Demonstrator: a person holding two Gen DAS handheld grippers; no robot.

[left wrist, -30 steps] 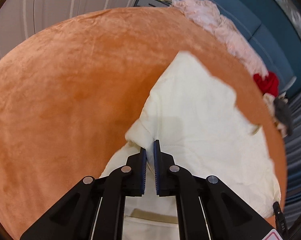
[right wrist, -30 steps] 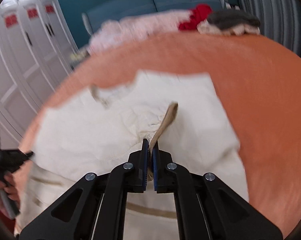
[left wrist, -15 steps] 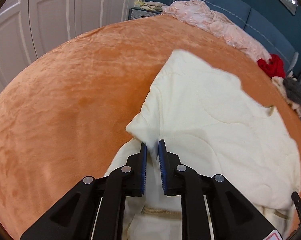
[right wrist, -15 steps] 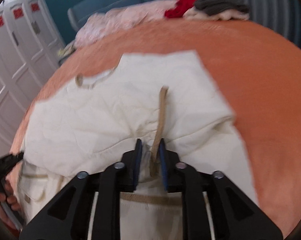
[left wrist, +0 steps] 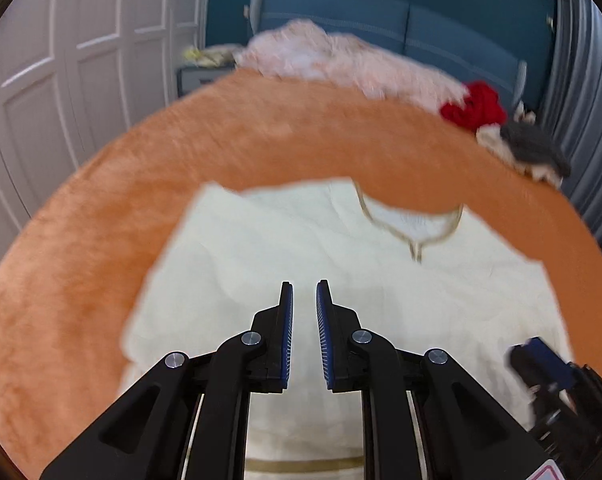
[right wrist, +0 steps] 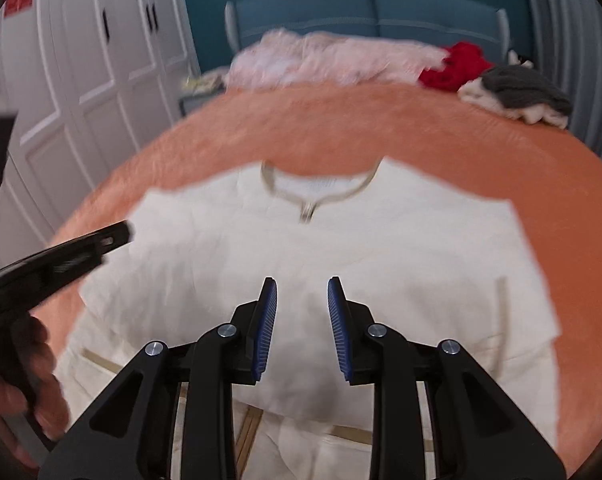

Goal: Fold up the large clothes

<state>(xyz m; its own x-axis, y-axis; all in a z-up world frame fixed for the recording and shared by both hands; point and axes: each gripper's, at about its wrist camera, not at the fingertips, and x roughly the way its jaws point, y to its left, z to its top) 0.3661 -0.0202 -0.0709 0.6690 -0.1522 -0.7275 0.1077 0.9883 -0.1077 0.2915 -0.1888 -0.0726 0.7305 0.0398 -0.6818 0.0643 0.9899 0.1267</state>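
Cream fabric fills the view under both claws: a large cream garment (left wrist: 301, 248) is spread flat on the orange bed cover (left wrist: 101, 208). The left claw (left wrist: 303, 294) is held above the garment and is pointed steeply down and forward; its jaws stand narrowly apart and nothing is seen between them. The right claw (right wrist: 303, 292) is held in the same slanted way above the cloth, with its jaws a little wider, and no fabric is gripped between the blue pads (right wrist: 265, 328).

In the right wrist view, the left claw is seen as a black bar to the left of the right claw, and the hand (right wrist: 19, 376) that carries it is wrapped around the handle at the lower left edge. In the left wrist view, the right claw (left wrist: 541, 364) is seen blurred at the lower right.

The garment is laid with its neckline (right wrist: 321, 192), trimmed in tan, ahead of the claws. Its long axis runs from the claws toward the headboard (left wrist: 381, 28). Its lower part, with tan bands, lies below the claws, nearest to the cameras.

Beyond the garment, a pink cloth (left wrist: 341, 60), a red cloth (left wrist: 475, 106) and a grey cloth (left wrist: 537, 148) are piled at the far end of the bed. White cupboard doors (left wrist: 81, 60) are seen far to the left.
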